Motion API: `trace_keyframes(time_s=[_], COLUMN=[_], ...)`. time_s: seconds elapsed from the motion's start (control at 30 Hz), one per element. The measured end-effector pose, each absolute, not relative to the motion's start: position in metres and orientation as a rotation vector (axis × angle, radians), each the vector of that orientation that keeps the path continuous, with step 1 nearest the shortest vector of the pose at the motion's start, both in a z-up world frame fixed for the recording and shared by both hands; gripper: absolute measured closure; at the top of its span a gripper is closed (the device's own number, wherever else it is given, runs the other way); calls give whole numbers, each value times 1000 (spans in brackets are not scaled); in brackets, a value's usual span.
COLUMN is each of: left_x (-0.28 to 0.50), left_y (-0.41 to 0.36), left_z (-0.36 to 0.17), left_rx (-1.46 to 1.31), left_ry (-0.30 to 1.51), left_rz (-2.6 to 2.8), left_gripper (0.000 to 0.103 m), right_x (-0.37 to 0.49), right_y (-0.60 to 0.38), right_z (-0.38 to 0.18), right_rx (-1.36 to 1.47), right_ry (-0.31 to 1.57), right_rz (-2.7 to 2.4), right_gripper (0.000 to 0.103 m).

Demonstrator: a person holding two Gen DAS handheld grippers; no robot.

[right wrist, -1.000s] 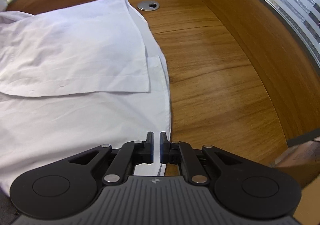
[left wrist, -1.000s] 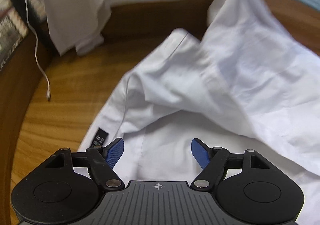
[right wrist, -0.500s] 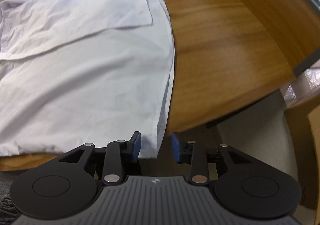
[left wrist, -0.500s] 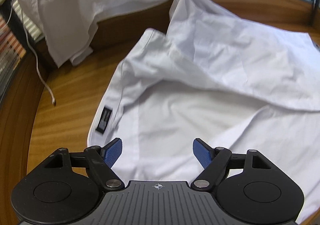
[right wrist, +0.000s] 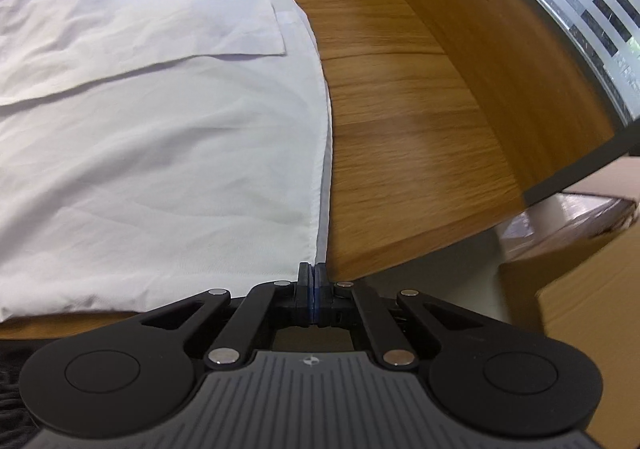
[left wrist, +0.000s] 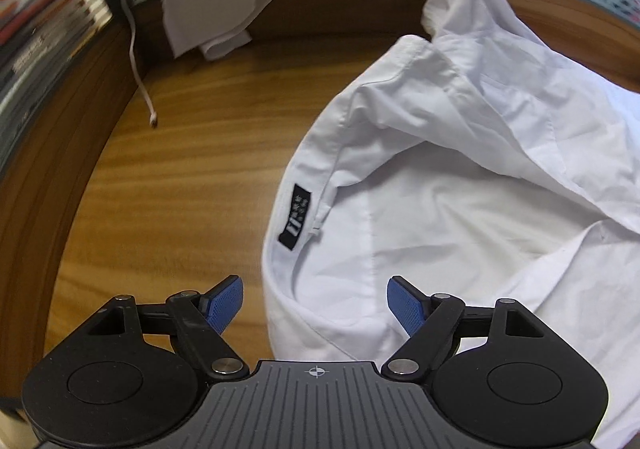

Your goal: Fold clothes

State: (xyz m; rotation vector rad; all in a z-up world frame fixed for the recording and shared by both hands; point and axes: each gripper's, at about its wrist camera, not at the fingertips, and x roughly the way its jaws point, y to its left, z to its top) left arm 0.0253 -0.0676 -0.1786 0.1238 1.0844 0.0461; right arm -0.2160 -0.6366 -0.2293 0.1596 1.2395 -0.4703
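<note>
Left gripper (left wrist: 315, 307) spread wide over shirt (left wrist: 460, 189) collar, touching nothing; right gripper (right wrist: 315, 289) pinched tight on shirt hem corner at desk (right wrist: 400, 129) edge

Left gripper (left wrist: 315, 303) was spread wide, blue pads (left wrist: 221, 303) well apart and tilted outward, with nothing clamped between them. It sat low, pointing forward, its black linkage arms splayed to both sides. Right gripper (right wrist: 311, 277) was the opposite: jaws pressed together, only a thin sliver of blue showing where the pads met, linkage arms drawn in toward the middle. Couldn't tell whether it had anything pinched at the tips.
</note>
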Motion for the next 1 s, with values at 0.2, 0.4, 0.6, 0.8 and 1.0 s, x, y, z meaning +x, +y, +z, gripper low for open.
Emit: trace_keyframes(time_s=[0.2,0.4,0.6,0.8,1.0], left_x=[11,-12,-27,-29,-27], left_y=[-60,-67,-74,-70,-50], left_z=[-181,-185,-185,-192,-202], left_rx=[142,245,391,577,799], left_ry=[1087,1070,1024,962,849], left_rz=[16,-54,-182,-379,-655], left_gripper=[21,18,14,13,10], right_x=[-199,-171,-146,-137,-152], right_y=[-630,-615,-586,-535,-464], right_z=[-207,-191,-189,-173,-170], right_rx=[111,193,231,258,306], right_ry=[1143,1069,1048,1006,984], right_rz=[-413,-217,-79,-24,-69], right_gripper=[77,74,74,72,70])
